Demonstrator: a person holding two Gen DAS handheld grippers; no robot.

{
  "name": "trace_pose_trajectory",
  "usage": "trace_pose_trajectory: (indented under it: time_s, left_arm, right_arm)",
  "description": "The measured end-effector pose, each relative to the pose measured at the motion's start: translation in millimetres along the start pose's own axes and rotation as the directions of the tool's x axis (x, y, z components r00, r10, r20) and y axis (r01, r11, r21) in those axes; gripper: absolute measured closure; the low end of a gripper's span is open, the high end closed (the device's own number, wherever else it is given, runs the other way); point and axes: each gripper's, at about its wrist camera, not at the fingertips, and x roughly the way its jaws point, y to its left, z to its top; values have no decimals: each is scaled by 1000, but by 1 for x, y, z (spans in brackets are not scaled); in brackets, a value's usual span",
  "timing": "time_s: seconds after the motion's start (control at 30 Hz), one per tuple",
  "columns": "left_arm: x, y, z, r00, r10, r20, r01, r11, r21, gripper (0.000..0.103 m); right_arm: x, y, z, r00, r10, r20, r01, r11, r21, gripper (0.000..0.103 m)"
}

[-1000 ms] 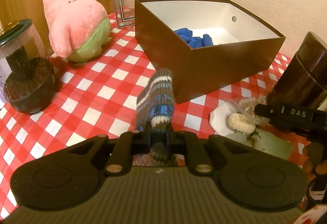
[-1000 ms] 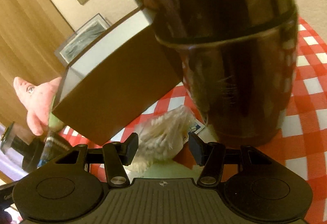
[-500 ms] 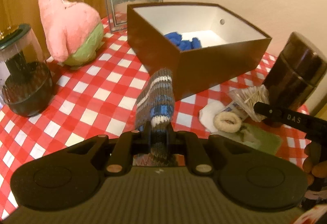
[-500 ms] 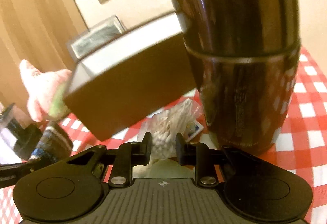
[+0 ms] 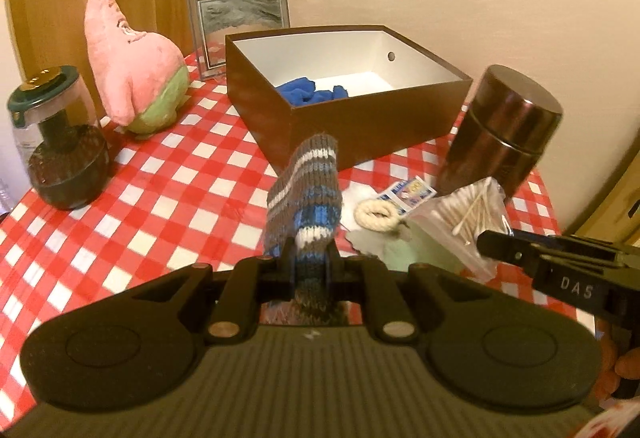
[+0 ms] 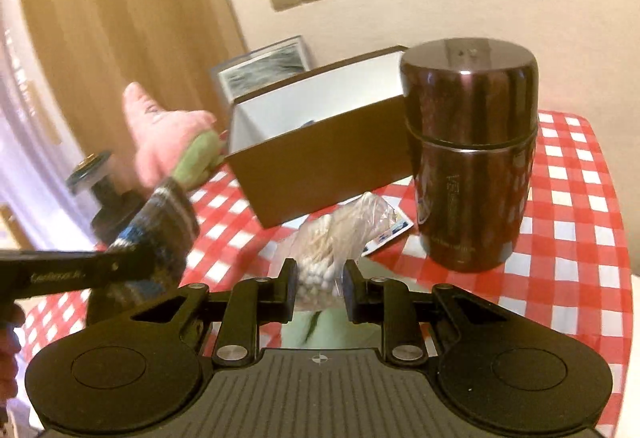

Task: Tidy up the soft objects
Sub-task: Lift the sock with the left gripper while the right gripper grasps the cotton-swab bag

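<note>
My left gripper (image 5: pixel 310 262) is shut on a grey, blue and white striped knit sock (image 5: pixel 308 190), held up above the checked table; the same sock (image 6: pixel 160 234) shows at the left of the right wrist view. My right gripper (image 6: pixel 319 284) is shut on a clear bag of cotton swabs (image 6: pixel 332 246), lifted off the table; that bag (image 5: pixel 464 222) appears in the left wrist view beside the right gripper's finger (image 5: pixel 504 248). The brown box (image 5: pixel 360 118) with a white inside stands ahead, a blue cloth (image 5: pixel 310 92) lying in it.
A pink and green plush star (image 5: pixel 132 74) leans at the back left by a picture frame (image 5: pixel 240 18). A dark metal canister (image 5: pixel 504 134) stands right of the box. A lidded jar (image 5: pixel 56 146) is at the left. A white coiled band (image 5: pixel 376 216), a card and a green cloth lie on the table.
My right gripper closed on the bag of swabs and lifted it. Both grippers rose and drew back from the box, and the right one rolled toward level.
</note>
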Motion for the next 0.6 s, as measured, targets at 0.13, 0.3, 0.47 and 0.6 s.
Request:
trace_pose_trajectory:
  time_s: [0.13, 0.3, 0.47, 0.6]
  left_arm:
    - [-23, -20, -9, 1000, 19, 14, -20, 1000, 6, 92]
    - [-51, -37, -16, 998, 48, 43, -48, 999, 6, 92]
    - [-62, -44, -4, 997, 37, 74, -40, 999, 35, 92]
    - [-50, -39, 24, 994, 4, 107, -12, 997, 70, 92]
  right_arm:
    - [-22, 3, -7, 999, 43, -5, -43, 999, -32, 79]
    - [-51, 5, -16, 995, 97, -8, -97, 992, -77, 79]
    - [-65, 4, -14, 993, 116, 1, -115, 989, -97, 79]
    - [-62, 6, 3, 994, 106, 36, -103, 990, -95, 79]
